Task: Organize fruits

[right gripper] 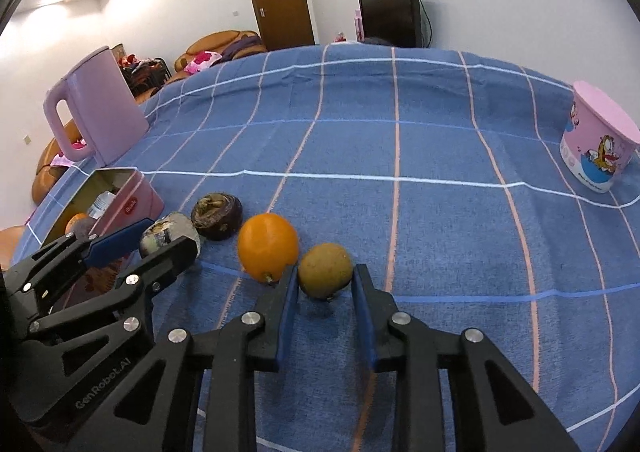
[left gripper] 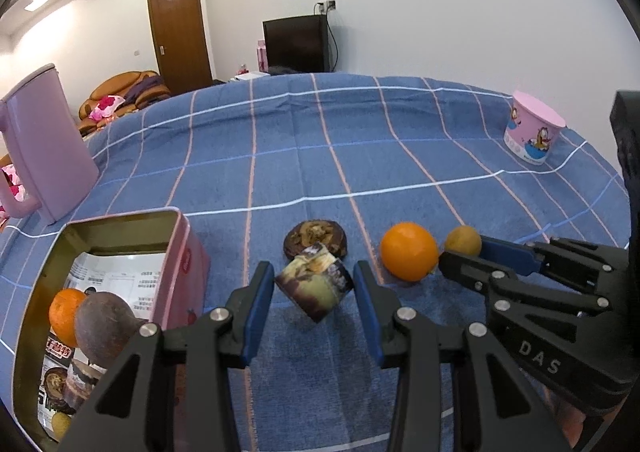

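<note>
"DAS" stands on the right tongs (left gripper: 460, 258) body, "GenRobot.AI" on the left tongs (right gripper: 170, 238) body.

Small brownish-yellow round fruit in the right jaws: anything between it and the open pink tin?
Yes. The large orange sits right beside the small brownish-yellow round fruit, then the dark shrivelled fruit and the left gripper, before the open pink tin.

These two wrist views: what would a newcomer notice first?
Each gripper is shut on a fruit over the blue checked cloth: the left gripper on a mottled halved fruit, the right gripper on a small brown fruit. A bright orange lies between them.
</note>
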{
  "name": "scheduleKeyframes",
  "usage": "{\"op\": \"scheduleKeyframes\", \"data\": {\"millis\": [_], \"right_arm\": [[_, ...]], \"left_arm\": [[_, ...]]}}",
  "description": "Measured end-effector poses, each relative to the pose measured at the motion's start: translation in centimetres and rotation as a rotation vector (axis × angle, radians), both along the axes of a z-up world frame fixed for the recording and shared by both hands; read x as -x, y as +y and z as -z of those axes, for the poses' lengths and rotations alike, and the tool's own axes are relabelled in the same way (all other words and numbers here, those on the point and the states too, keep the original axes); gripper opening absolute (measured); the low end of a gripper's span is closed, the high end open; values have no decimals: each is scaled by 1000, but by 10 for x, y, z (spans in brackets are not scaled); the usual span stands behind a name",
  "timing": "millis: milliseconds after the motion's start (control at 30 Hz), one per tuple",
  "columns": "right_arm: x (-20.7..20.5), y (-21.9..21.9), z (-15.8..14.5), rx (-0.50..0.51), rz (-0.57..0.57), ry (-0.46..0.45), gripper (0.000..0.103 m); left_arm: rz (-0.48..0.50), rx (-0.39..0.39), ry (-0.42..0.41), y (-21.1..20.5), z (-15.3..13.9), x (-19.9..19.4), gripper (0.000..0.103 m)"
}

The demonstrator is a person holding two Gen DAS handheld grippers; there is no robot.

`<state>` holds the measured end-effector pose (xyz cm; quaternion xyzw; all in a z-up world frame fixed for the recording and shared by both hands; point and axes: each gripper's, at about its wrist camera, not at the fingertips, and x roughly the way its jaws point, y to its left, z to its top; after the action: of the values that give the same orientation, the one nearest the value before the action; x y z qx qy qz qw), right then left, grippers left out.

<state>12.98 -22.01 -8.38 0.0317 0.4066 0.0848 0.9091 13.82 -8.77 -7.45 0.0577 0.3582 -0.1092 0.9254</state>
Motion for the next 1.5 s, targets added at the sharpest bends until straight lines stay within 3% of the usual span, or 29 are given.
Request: {"op": "scheduleKeyframes", "data": {"millis": [433,1500], "right_arm": [[17,5,-15,3,-22,-115,29],[45,15,-32,44,-36,-277,29]], "left_arm": [[-20,5,-48,3,-5,6,43],[-50,17,-180,11,-19,26,43]]}}
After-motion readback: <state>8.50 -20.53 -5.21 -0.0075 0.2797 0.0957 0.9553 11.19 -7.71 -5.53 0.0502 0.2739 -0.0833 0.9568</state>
